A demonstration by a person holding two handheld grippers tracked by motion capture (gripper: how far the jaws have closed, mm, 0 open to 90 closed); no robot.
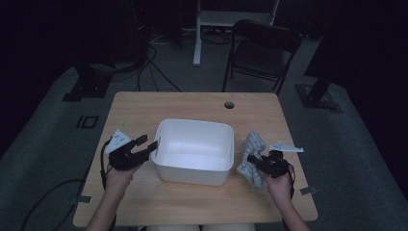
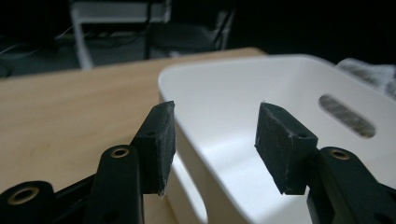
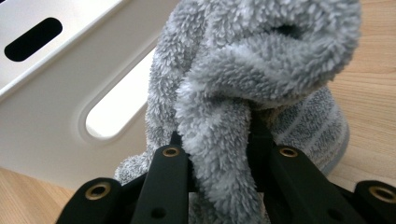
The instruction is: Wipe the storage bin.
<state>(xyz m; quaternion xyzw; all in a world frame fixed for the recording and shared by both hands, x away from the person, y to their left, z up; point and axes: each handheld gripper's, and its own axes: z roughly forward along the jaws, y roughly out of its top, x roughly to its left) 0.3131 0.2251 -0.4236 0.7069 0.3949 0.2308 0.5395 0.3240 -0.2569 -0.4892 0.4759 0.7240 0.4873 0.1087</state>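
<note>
While the right gripper (image 3: 217, 154) pinches the grey towel (image 3: 261, 70), the left gripper (image 2: 215, 140) fingers gape, straddling the white bin's (image 2: 280, 79) rim.

The room is dim, its far side lost in black. A light wooden counter (image 1: 144, 202) with a round cable hole (image 1: 229, 104) at 12 o'clock stands on grey carpet floor (image 1: 43, 144). Behind it at 1 o'clock sits a dark folding metal chair (image 1: 262, 50); a white frame leg (image 1: 197, 33) rises at 12; black cables (image 1: 149, 67) trail at 11.
</note>
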